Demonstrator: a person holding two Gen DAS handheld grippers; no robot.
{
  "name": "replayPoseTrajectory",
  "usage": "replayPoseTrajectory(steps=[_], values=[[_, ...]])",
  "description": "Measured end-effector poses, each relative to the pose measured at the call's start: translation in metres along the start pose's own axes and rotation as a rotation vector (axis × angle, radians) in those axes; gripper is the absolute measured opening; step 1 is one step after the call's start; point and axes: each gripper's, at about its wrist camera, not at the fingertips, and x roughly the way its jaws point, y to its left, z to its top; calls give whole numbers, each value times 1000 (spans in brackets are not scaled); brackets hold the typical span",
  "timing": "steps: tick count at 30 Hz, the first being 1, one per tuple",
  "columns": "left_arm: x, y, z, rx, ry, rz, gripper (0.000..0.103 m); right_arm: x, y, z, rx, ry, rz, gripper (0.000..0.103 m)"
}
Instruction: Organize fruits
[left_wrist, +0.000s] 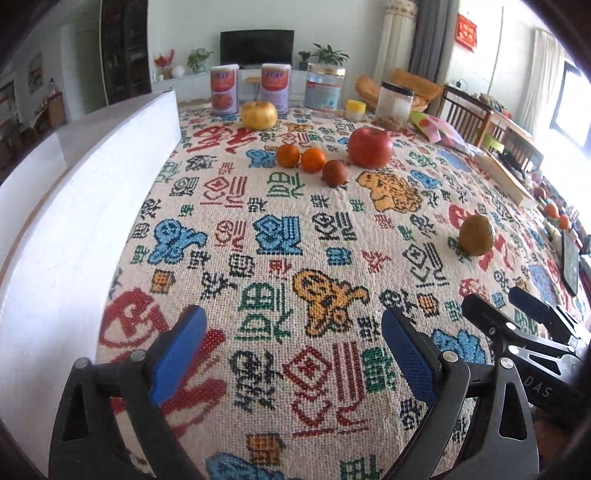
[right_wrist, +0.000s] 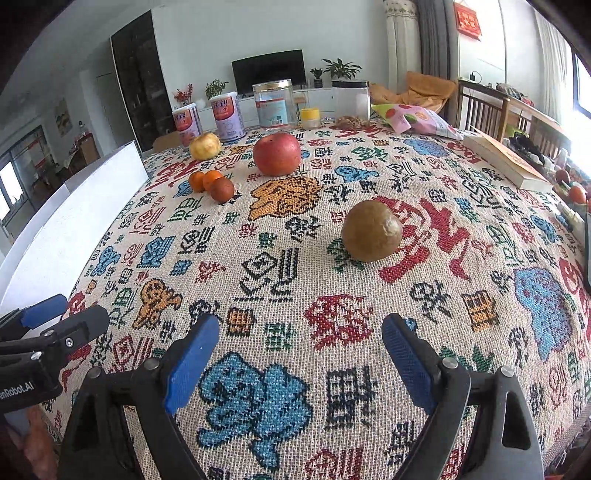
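Left wrist view: red apple (left_wrist: 370, 146) sits upright on the patterned tabletop (left_wrist: 258, 229), stem dimple up, no clear long axis. I use it as my landmark. Just left of it and nearer the camera, two small oranges (left_wrist: 301, 158) and a darker reddish-brown fruit (left_wrist: 334, 172) form a short touching row running diagonally toward me. Yellow apple (left_wrist: 259, 115) is behind-left of the red apple, near two lavender cans (left_wrist: 224, 89). Brown-green pear (left_wrist: 476, 235) is well apart, right and nearer, its narrower end up.

Right wrist view shows me the pear (right_wrist: 371, 230) much closer, with a dent on its right side that the left view misses. Only the left view shows the white board (left_wrist: 74, 206) large.

Left gripper (left_wrist: 295, 354) fingers wide apart, holding nothing. Right gripper (right_wrist: 301, 363) fingers likewise spread, empty, over bare cloth.
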Motion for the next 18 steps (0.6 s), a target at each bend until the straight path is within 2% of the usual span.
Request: replayPoseTrajectory(steps=[3,8,14,18], values=[[13,-6,-2,28,0,38,97,6,2,1,-15,-5,-20,90],[29,-8,-7,41,24,78,97,20,2,-3,-17,36,-50,90],[40,-2,-9,8,77,71,97,22,-3,-4,1,45,-81,90],[41,-2,-9,9,75,73,97,23,1,-5,-18,55,-99,90]])
